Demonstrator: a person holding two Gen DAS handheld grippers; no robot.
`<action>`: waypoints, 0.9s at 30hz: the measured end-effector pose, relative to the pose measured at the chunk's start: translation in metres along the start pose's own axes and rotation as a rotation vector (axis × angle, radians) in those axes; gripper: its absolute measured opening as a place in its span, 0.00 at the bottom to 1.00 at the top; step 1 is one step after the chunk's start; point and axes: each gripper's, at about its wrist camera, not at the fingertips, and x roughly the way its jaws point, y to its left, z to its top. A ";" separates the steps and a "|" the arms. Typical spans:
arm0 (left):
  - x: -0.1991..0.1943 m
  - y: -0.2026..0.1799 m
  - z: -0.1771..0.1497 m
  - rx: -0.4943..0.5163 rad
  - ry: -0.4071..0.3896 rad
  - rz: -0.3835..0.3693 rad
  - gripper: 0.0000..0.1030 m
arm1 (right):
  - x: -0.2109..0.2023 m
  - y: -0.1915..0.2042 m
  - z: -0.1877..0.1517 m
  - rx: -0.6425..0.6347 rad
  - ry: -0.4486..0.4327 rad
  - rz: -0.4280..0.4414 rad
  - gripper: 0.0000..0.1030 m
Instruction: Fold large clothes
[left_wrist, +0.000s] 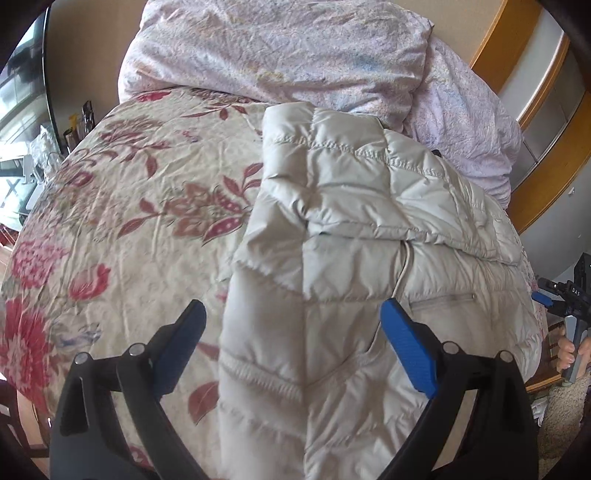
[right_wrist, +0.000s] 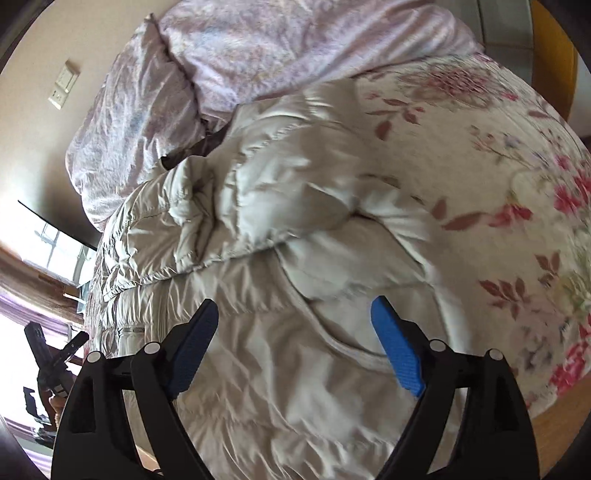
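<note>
jacket (left_wrist: 354, 266) lies on the bed (left_wrist: 122, 206), sleeve folded across the body, likely to narrow it for a later fold. left gripper (left_wrist: 291, 325) jaws released, spread over its hem edge; right gripper (right_wrist: 293, 325) jaws released above the body, holding nothing. duvet (left_wrist: 280, 48) bunched beyond both.

My right gripper (right_wrist: 293, 343) hangs wide open over the cream puffer jacket (right_wrist: 280, 229), gripping nothing. The jacket lies rumpled on the floral bedspread (right_wrist: 498, 155), with a lilac duvet (right_wrist: 229, 55) heaped beyond it.
</note>
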 end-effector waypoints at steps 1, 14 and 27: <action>-0.004 0.005 -0.005 -0.005 0.004 -0.002 0.93 | -0.007 -0.014 -0.003 0.028 0.015 0.001 0.85; -0.004 0.035 -0.059 -0.093 0.105 -0.166 0.76 | -0.036 -0.109 -0.050 0.154 0.128 0.124 0.85; -0.016 0.031 -0.091 -0.157 0.093 -0.292 0.69 | -0.023 -0.115 -0.082 0.140 0.173 0.353 0.81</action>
